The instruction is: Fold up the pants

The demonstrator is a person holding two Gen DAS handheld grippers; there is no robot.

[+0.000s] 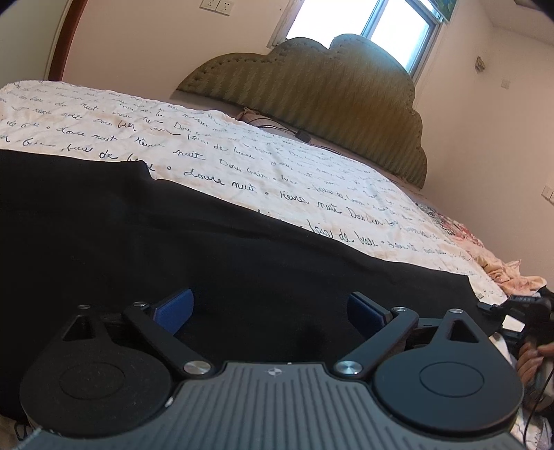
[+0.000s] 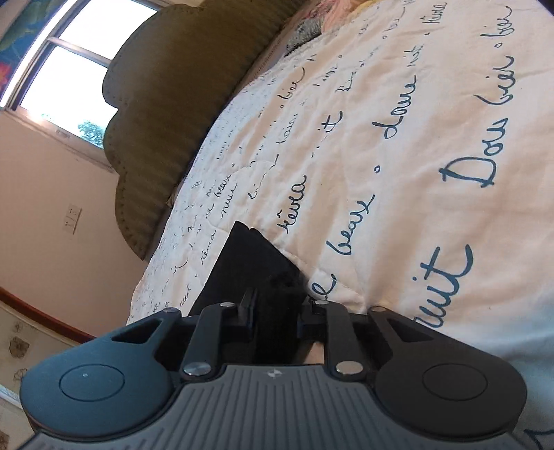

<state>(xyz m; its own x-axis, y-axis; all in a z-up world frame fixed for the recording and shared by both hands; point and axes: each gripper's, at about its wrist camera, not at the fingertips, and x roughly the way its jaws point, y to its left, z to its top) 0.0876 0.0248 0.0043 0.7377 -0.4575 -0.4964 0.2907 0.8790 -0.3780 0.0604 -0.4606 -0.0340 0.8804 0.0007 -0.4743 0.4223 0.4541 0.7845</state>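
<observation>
The black pants point(image 1: 207, 249) lie spread across the white quilt with blue script point(image 1: 242, 166) on the bed. My left gripper point(image 1: 270, 308) is open, its blue pads point(image 1: 176, 308) wide apart just above the black cloth, holding nothing. In the right wrist view my right gripper point(image 2: 277, 308) is shut on an edge of the black pants point(image 2: 249, 266), which stick up from between the fingers against the quilt point(image 2: 415, 138). The right gripper and the hand that holds it show at the right edge of the left wrist view point(image 1: 519, 311).
An olive padded headboard point(image 1: 311, 90) stands at the far end of the bed under a bright window point(image 1: 363, 27). A black cable and small box point(image 1: 301, 135) lie near the headboard. Crumpled pink floral fabric point(image 1: 502, 266) lies at the bed's right side.
</observation>
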